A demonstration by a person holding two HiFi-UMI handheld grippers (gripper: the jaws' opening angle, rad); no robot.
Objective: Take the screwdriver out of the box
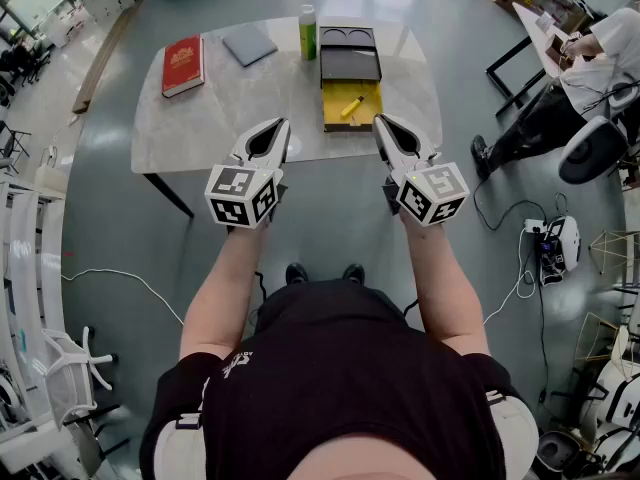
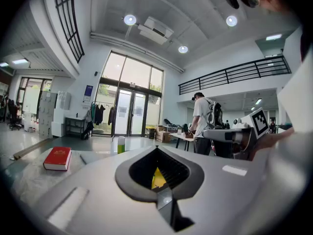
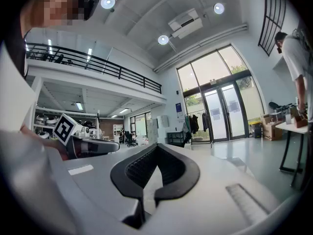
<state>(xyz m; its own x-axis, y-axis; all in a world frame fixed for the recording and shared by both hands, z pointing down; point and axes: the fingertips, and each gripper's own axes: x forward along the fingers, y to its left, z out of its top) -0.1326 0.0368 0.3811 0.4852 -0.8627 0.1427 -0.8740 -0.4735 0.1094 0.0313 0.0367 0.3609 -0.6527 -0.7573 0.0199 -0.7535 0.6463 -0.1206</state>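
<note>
The person stands at the near edge of the table (image 1: 220, 118), a gripper in each hand, both held out about level. The left gripper (image 1: 283, 123) has its jaws closed tight together with nothing between them, and the right gripper (image 1: 380, 121) is closed and empty too. Neither touches anything on the table.

The screwdriver (image 1: 351, 106), yellow, lies slantwise in the open yellow tray of the black box (image 1: 350, 66), just beyond the two gripper tips and between them. Right beside the box on its left stands a green and white bottle (image 1: 308, 32). A grey pad (image 1: 249, 44) lies further left, and a red book (image 1: 183, 64) lies near the table's left end. Off to the right, someone in a white top (image 1: 600, 58) sits at another desk
</note>
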